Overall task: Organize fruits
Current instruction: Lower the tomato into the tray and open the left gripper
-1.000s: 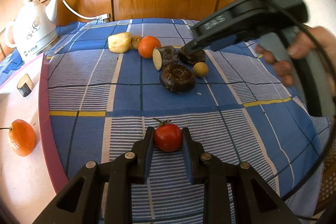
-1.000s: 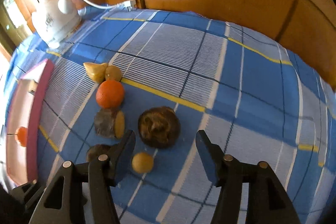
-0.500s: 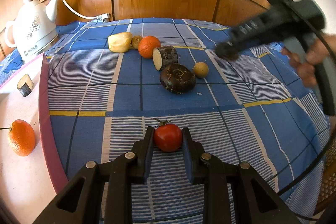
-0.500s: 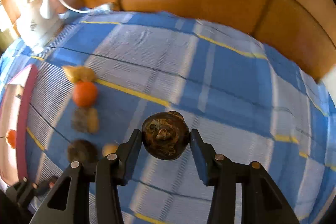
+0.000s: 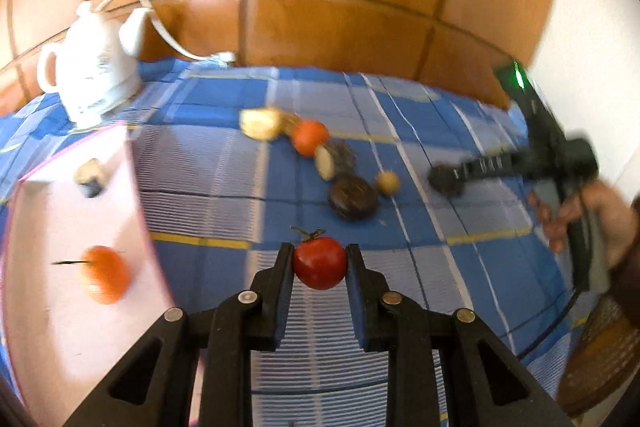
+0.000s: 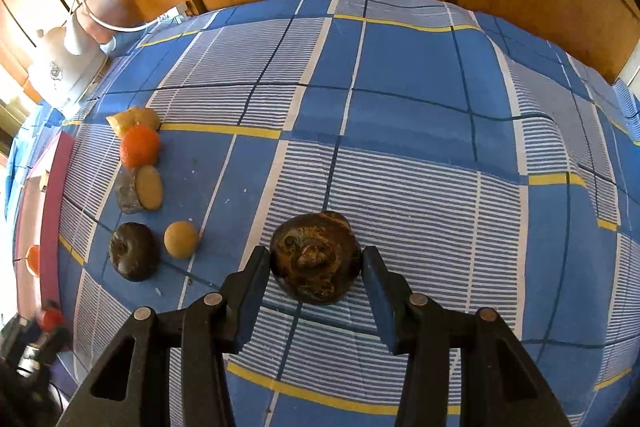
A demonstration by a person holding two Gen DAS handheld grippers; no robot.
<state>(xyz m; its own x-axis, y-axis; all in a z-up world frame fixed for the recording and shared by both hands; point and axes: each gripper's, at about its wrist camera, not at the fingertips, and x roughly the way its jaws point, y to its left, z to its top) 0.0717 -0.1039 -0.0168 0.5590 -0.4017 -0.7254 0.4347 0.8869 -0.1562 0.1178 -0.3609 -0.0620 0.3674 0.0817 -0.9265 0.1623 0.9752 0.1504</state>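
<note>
My left gripper (image 5: 319, 254) is shut on a red tomato (image 5: 320, 267) and holds it above the blue checked cloth (image 5: 224, 187). To its left lies a pink-rimmed white tray (image 5: 48, 219) with an orange (image 5: 105, 275) and a small cut piece (image 5: 91, 179) on it. My right gripper (image 6: 316, 257) is shut on a dark brown round fruit (image 6: 314, 269) over the cloth. Left of it lie a yellow piece (image 6: 132, 118), an orange (image 6: 140, 146), a cut dark fruit (image 6: 140, 189), a dark round fruit (image 6: 134, 257) and a small tan ball (image 6: 181, 239).
A white kettle (image 5: 96, 79) with its cord stands at the back left corner. Wooden panels (image 5: 340, 7) close off the far side. A person's hand (image 5: 592, 219) holds the right gripper at the right edge. The tray's rim (image 6: 52, 187) shows at far left.
My left gripper has risen with the tomato, and the tray now shows more. My right gripper has shut on the dark brown fruit and carried it right, away from the group.
</note>
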